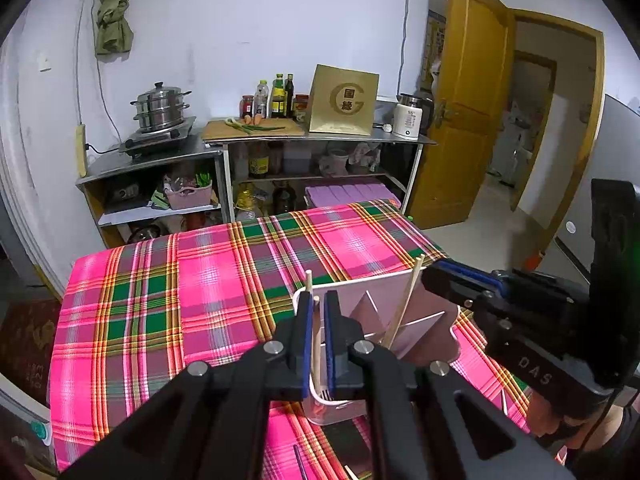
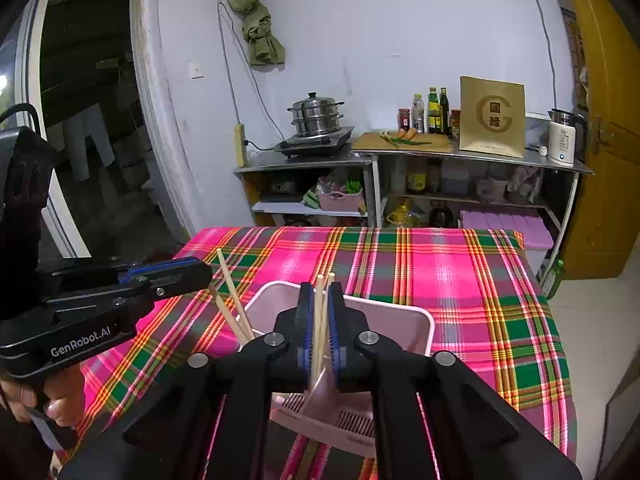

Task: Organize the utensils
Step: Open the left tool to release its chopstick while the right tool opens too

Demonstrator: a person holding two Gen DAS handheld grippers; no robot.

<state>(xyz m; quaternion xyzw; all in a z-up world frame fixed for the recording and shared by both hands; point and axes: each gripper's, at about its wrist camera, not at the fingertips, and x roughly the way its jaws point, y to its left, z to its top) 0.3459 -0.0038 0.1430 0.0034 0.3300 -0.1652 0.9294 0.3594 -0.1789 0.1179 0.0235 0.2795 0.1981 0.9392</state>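
Two wrist views, both looking along the fingers across our table.

From the left wrist we hover close over the pink holder (image 1: 376,332); from the right wrist we see it (image 2: 400,320) equally near. We share the plaid tablecloth (image 1: 160,300) and far shelves (image 2: 400,160).

Both views are evenly and fairly brightly lit by soft indoor light with a cool, bluish cast on the white wall (image 1: 240,20). The plaid tablecloth (image 1: 168,304) looks oversaturated, its pink almost glowing. Shadows are faint and diffuse. Fisheye distortion bends the orange door (image 1: 472,92) and the wall edges, and black vignetting fills the corners. The dark opening (image 2: 92,140) at the right-wrist view's left is underexposed. Focus is mostly sharp, with mild softness throughout.
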